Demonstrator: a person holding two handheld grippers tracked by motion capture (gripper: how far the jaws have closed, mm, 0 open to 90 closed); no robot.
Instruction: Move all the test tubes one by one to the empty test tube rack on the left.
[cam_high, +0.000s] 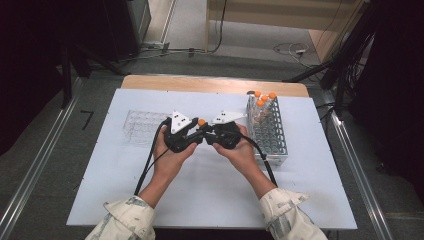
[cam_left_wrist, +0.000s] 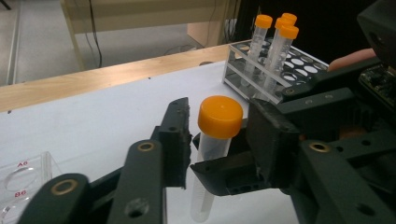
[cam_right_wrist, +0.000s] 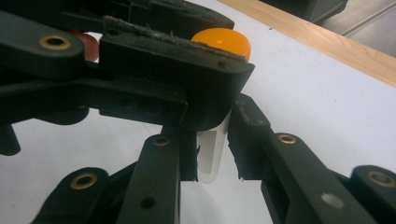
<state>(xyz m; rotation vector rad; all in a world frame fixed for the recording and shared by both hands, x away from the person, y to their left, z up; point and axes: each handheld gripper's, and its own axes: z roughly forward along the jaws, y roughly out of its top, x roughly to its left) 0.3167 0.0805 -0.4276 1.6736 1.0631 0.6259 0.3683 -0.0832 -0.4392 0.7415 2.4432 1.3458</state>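
Right gripper (cam_high: 212, 134) fingers clamp tube (cam_right_wrist: 212, 154) body | left gripper (cam_high: 196, 131) fingers nearly closed around its orange cap (cam_left_wrist: 220, 116), contact unclear

- On the worktop (cam_high: 210, 195): sheet (cam_high: 150, 200) across most of it.
- Right on the sheet: rack (cam_high: 270, 132), with three tubes (cam_high: 262, 102) standing at its far end.
- Left on the sheet: tray (cam_high: 140, 125).
- Between tray and rack, above the sheet: left gripper (cam_high: 192, 134) and right gripper (cam_high: 209, 131), meeting at one upright tube (cam_high: 201, 123).
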